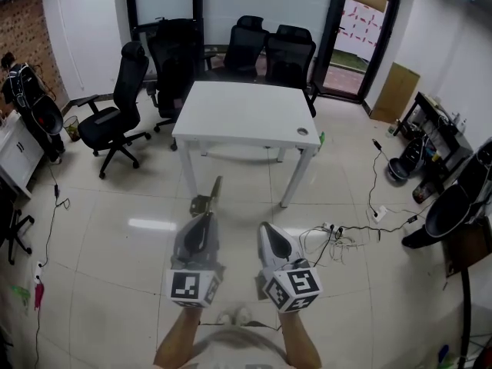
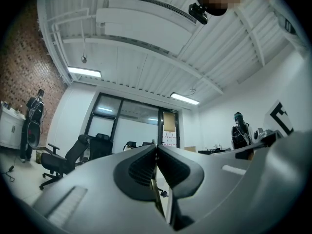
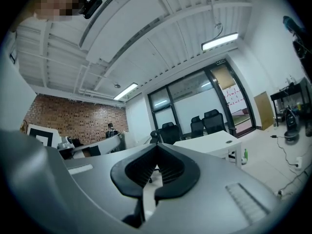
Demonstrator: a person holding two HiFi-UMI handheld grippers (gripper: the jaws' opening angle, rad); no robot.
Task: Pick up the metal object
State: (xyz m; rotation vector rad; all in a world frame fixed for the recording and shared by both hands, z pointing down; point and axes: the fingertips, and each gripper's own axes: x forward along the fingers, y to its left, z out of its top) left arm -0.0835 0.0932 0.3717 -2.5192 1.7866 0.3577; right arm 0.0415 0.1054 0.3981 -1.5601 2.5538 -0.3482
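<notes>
In the head view my left gripper point(image 1: 207, 216) is shut on a flat, brass-coloured metal object point(image 1: 210, 197), which sticks out forward of the jaw tips above the tiled floor. The left gripper view shows my left gripper point(image 2: 156, 147) with its pads pressed together and the metal object point(image 2: 156, 193) as a thin edge between them. Beside it my right gripper point(image 1: 266, 230) is shut with nothing in it. My right gripper point(image 3: 157, 147) shows its ribbed pads closed on each other in the right gripper view. Both are held at waist height, close together.
A white table point(image 1: 246, 114) stands ahead, with a small round cap at its right corner. Black office chairs point(image 1: 115, 110) ring its left and far sides. Cables and a power strip point(image 1: 342, 233) lie on the floor to the right. Dark equipment point(image 1: 453, 198) lines the right wall.
</notes>
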